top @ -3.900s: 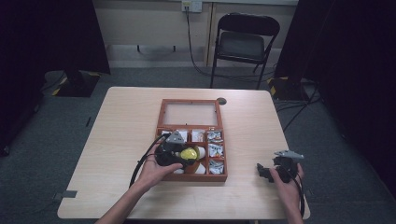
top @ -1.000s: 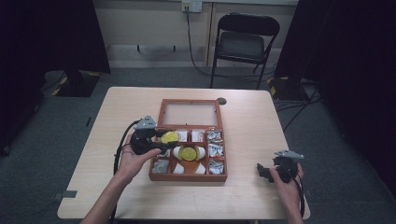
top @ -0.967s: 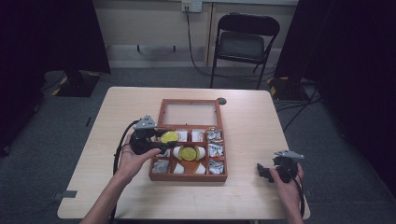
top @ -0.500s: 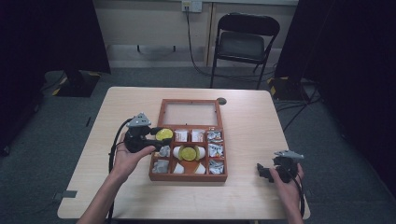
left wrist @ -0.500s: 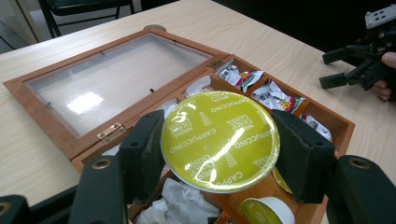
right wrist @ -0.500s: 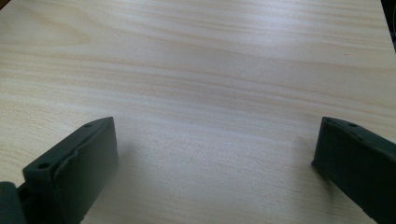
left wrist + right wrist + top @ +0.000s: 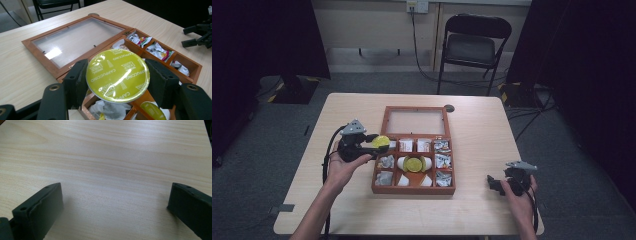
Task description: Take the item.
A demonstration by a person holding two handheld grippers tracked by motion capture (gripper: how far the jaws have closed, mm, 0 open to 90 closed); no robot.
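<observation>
Left tongs (image 7: pixel 379 143) clamped on a yellow-green capsule (image 7: pixel 117 75), lid reads cappuccino, both pads pressing its rim. Capsule held up off the bench (image 7: pixel 482 120), just over the left edge of the wooden box (image 7: pixel 413 188), near its top-left compartment. Box lies open, glass lid (image 7: pixel 415 121) flat behind it. A second yellow capsule (image 7: pixel 413 163) sits in the middle compartment, foil packets (image 7: pixel 442 161) in the right-hand ones. Right tongs (image 7: pixel 493 184) rest low at the bench's right front, well apart from the box, gaping wide with only bare wood between.
</observation>
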